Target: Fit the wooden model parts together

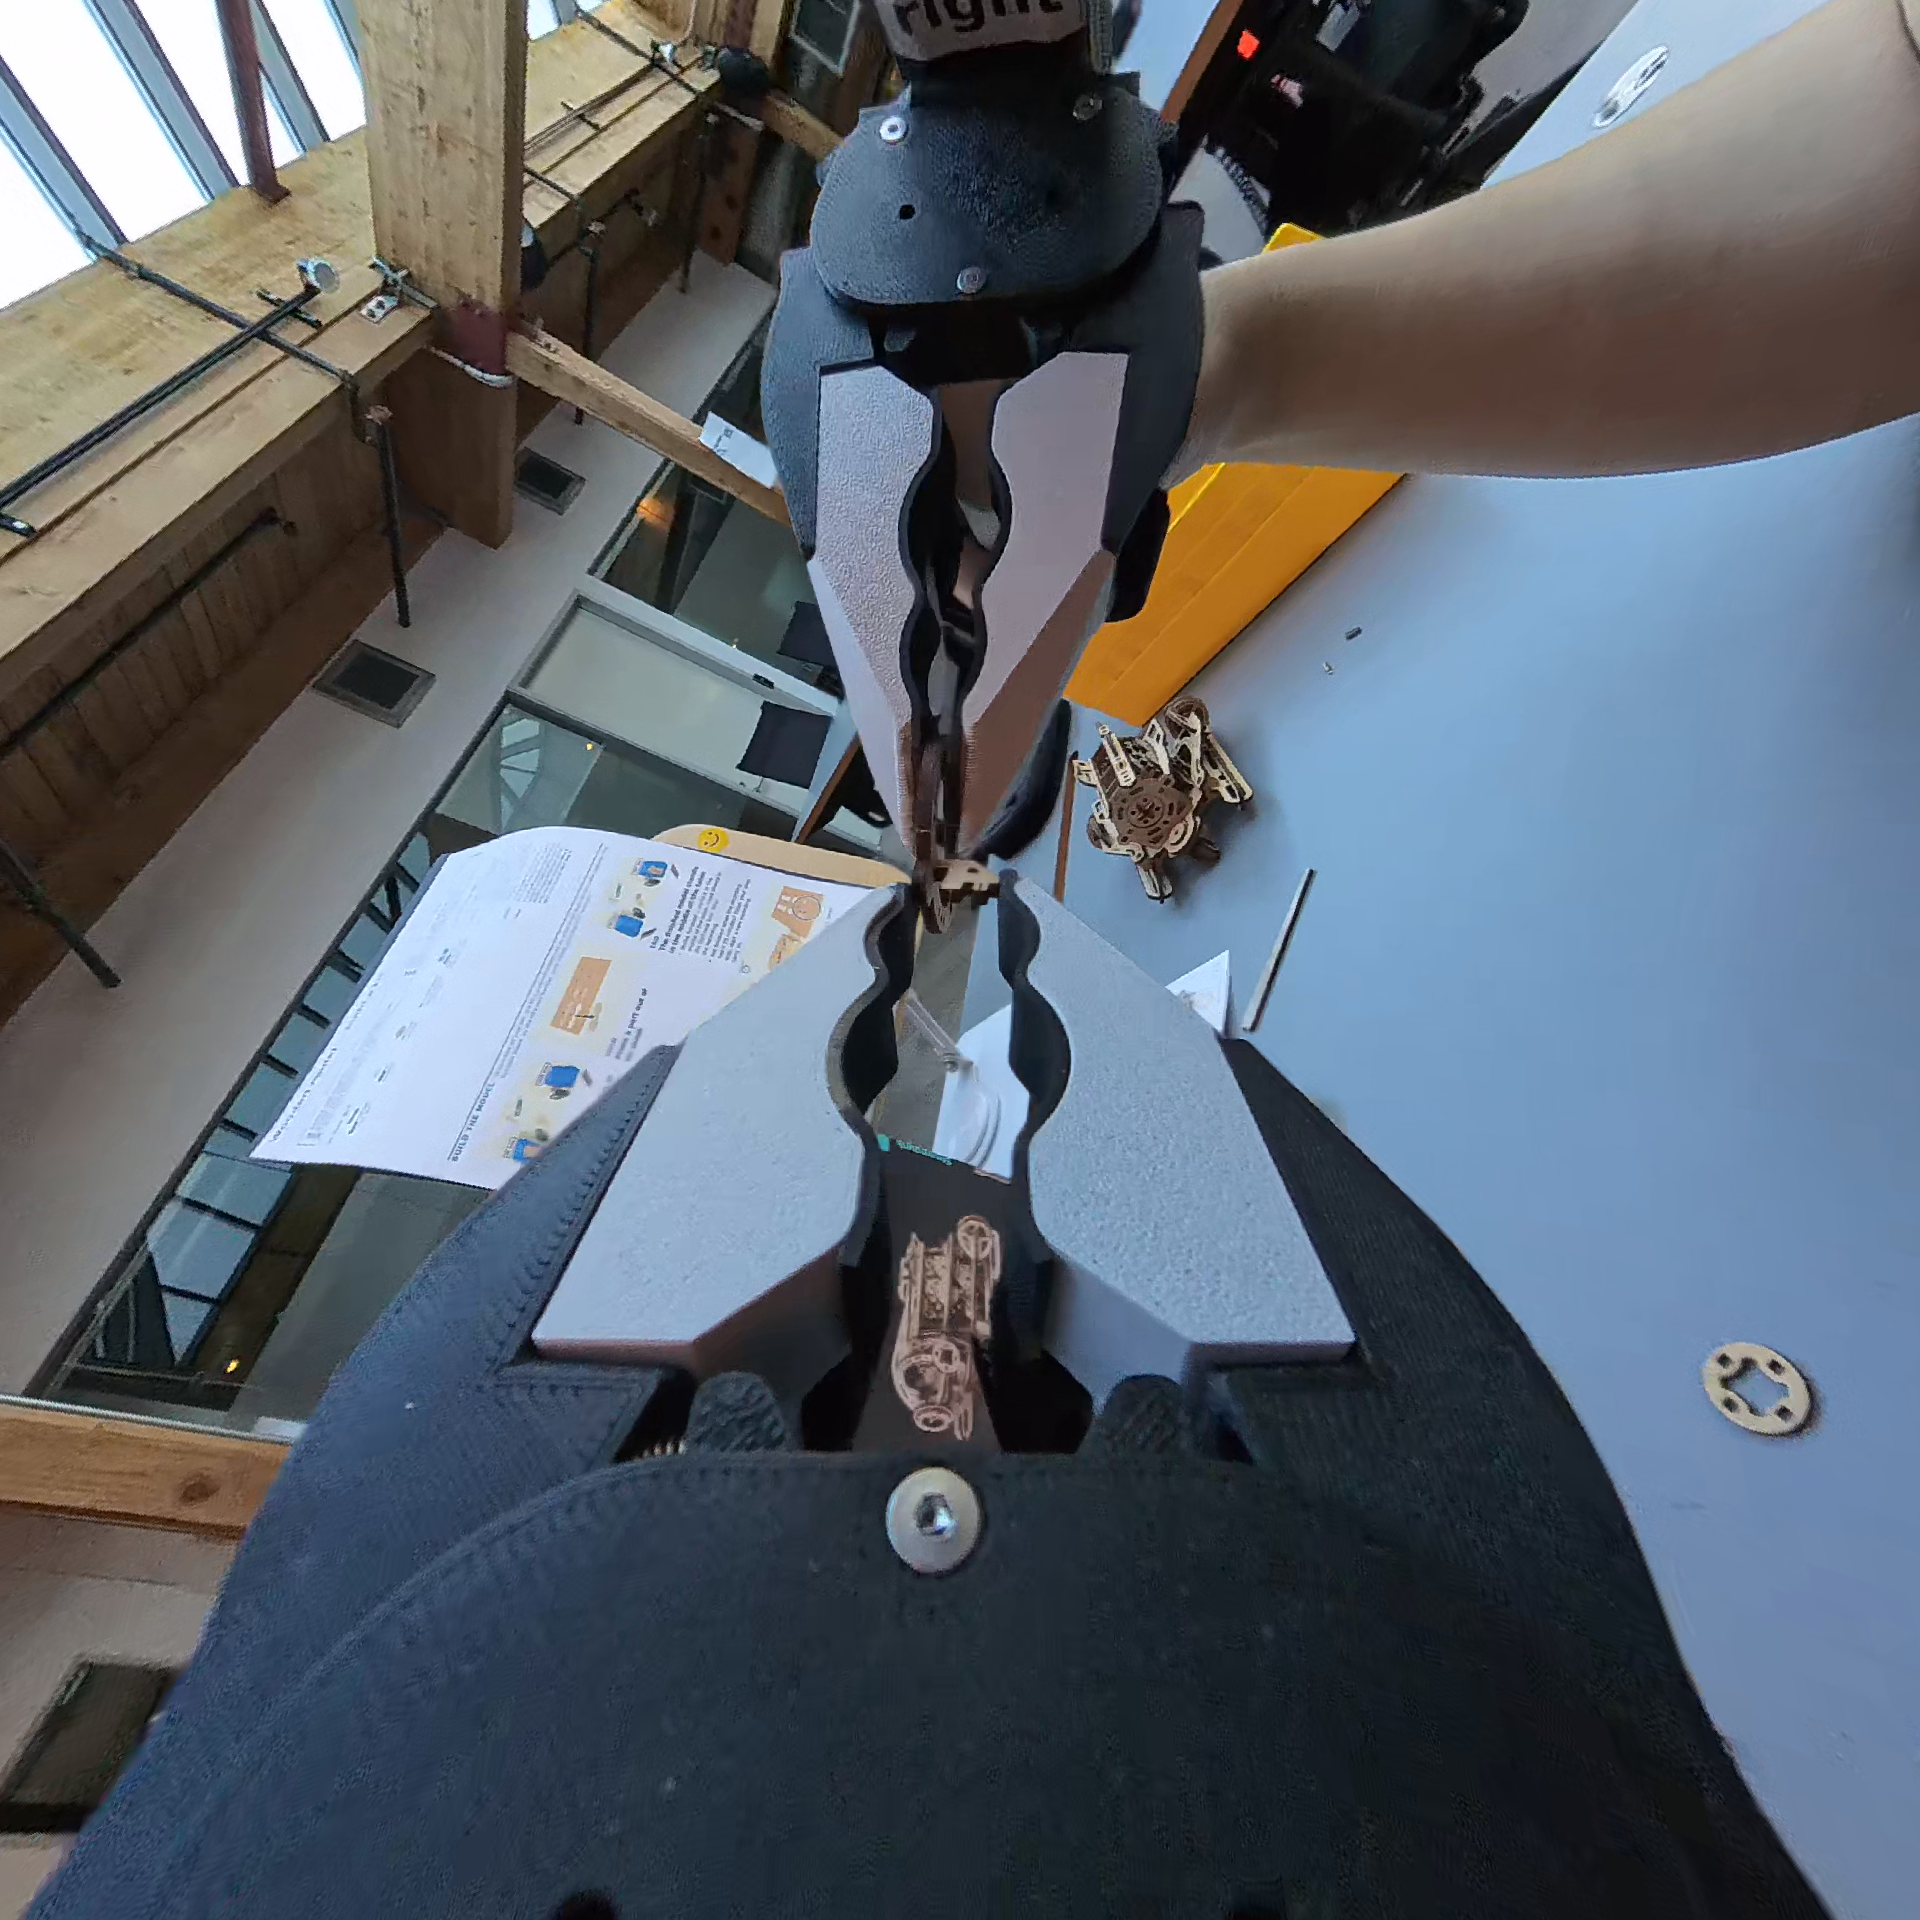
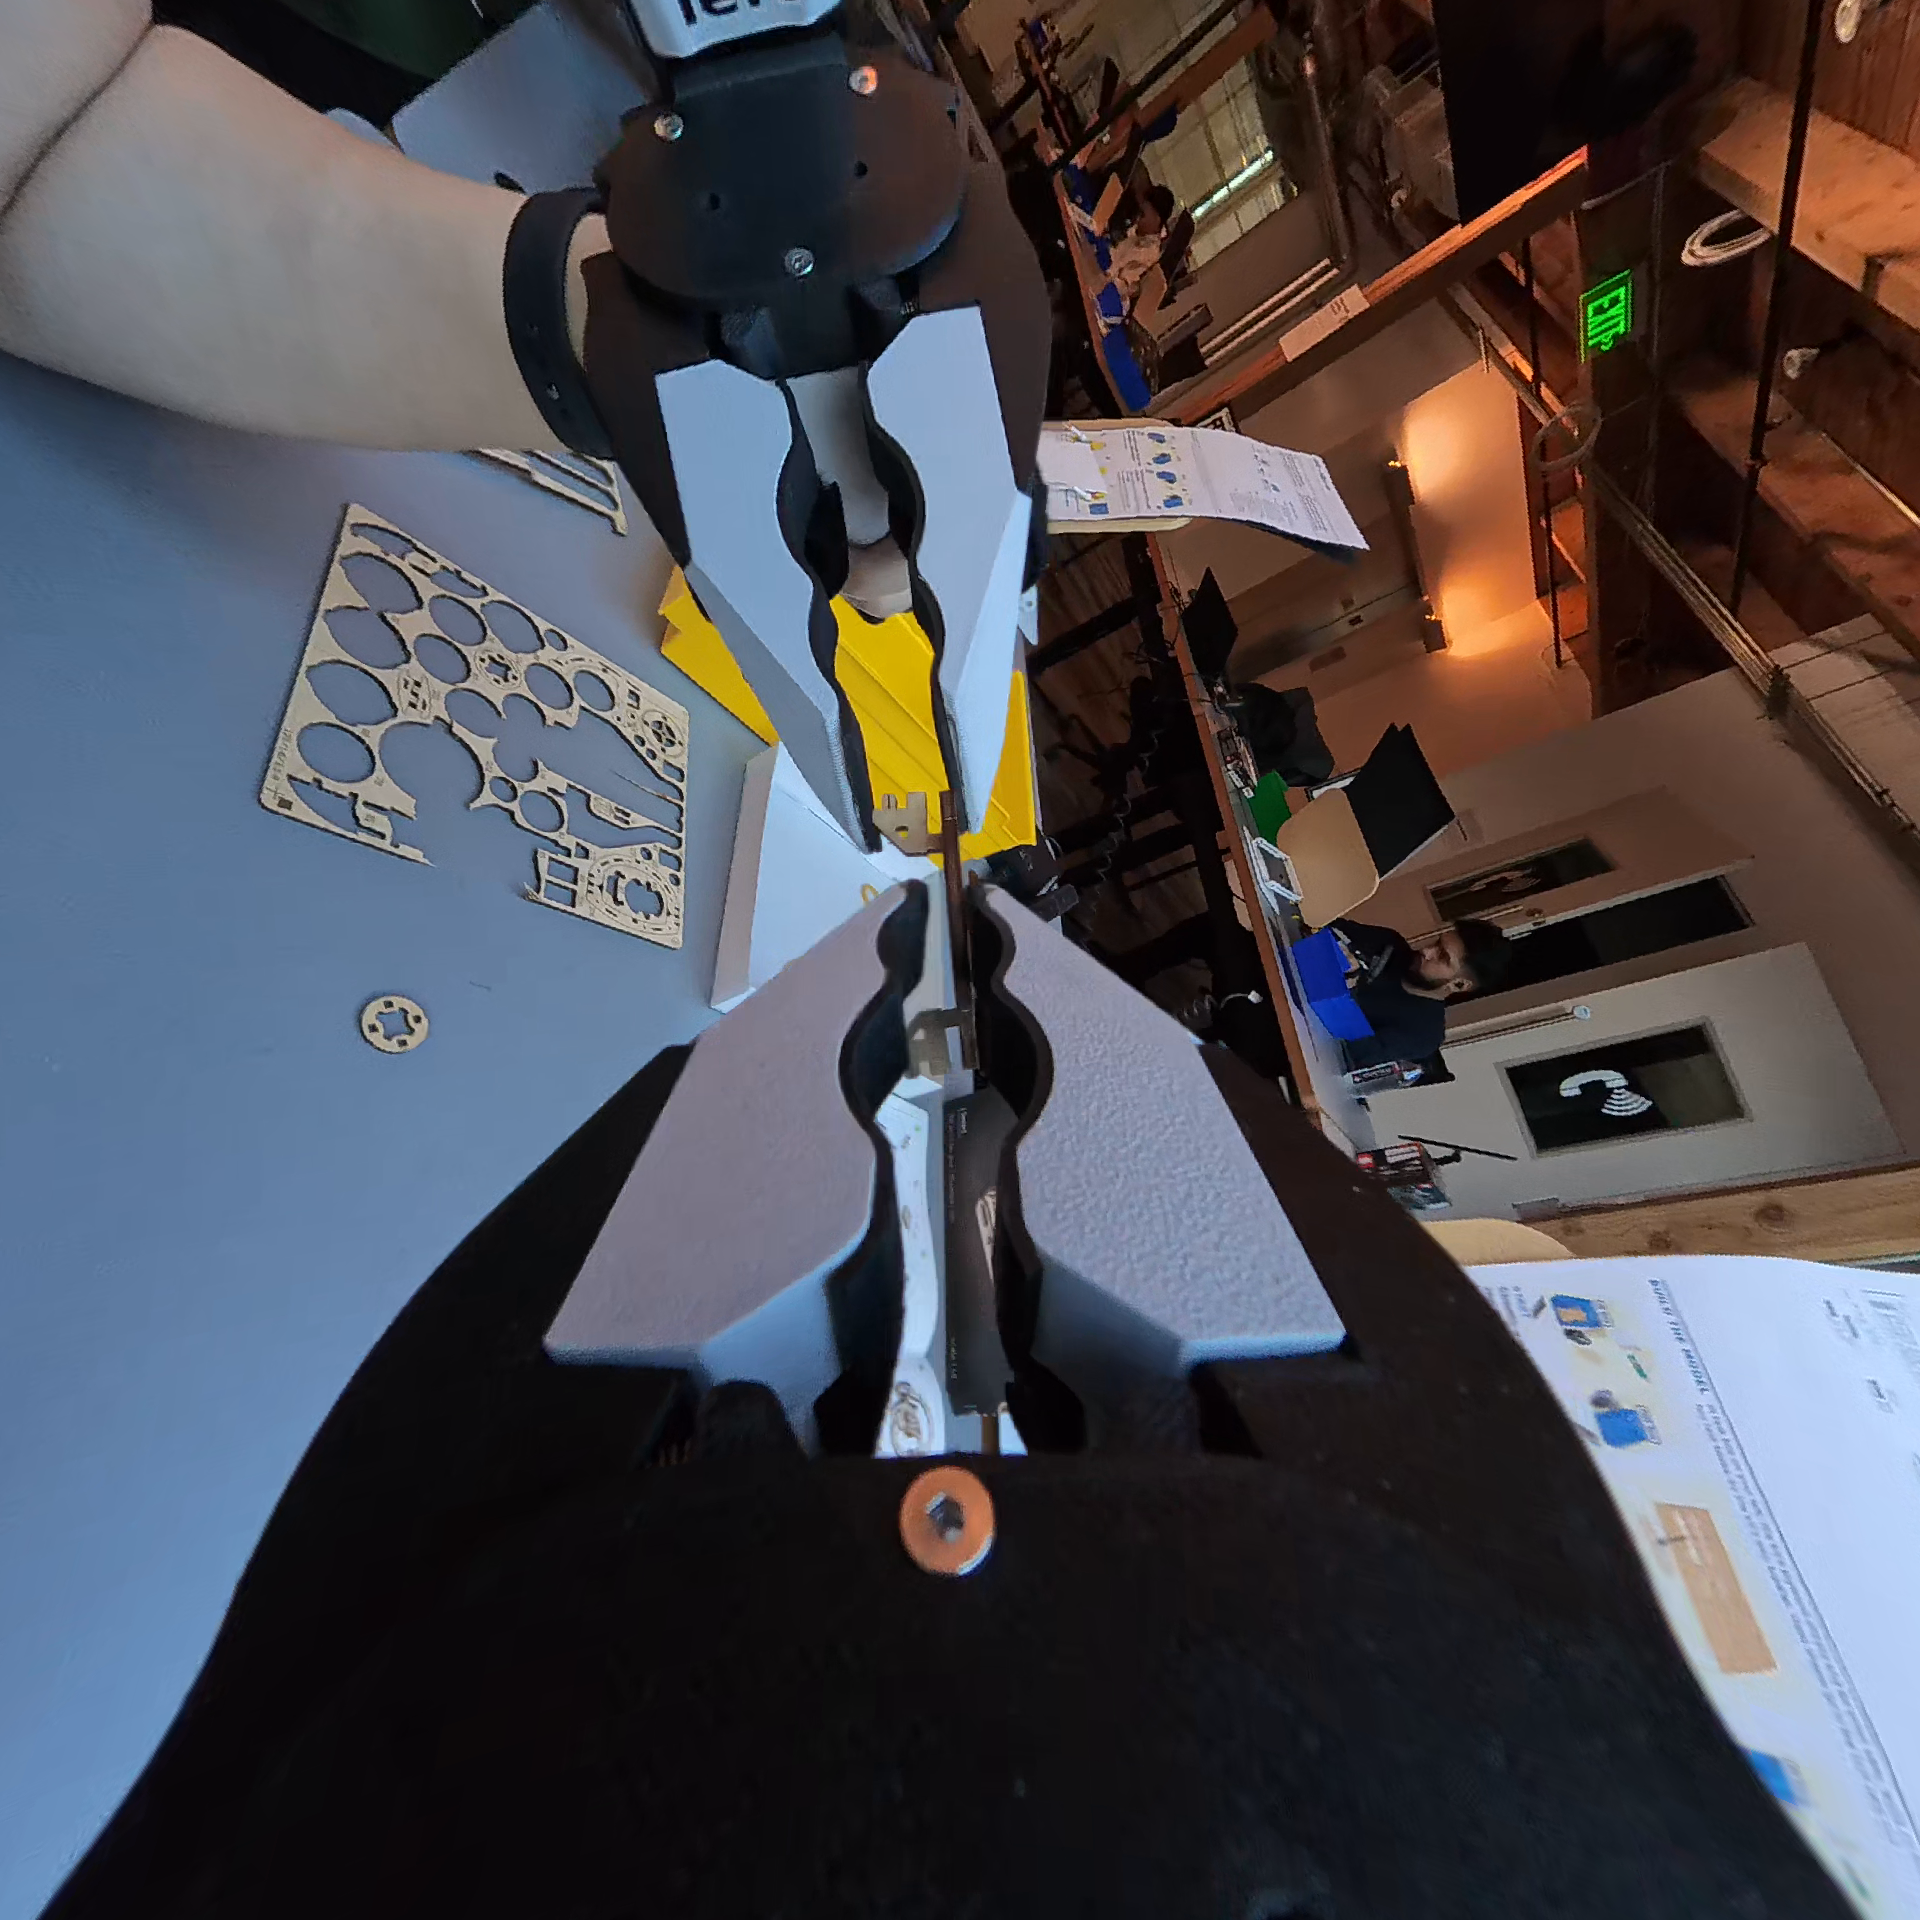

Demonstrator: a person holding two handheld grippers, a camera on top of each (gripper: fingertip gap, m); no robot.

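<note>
My left gripper [image 1: 951, 914] points forward with its grey fingers [image 1: 769, 1122] parted at the tips; a small wooden part [image 1: 961, 888] sits right at that gap, though I cannot tell whether my fingers actually press on it. The right gripper [image 1: 940, 831] comes down from above, tip to tip with mine, its fingers closed on a thin dark wooden strip [image 1: 935, 774] that meets the small part. On the grey table [image 1: 1558, 935] to the right lie a partly built wooden model [image 1: 1158, 795], a flat wooden ring [image 1: 1756, 1387] and a thin stick [image 1: 1278, 948]. An instruction sheet [image 1: 540, 997] lies to the left, and a yellow bin [image 1: 1216, 577] sits beyond.
</note>
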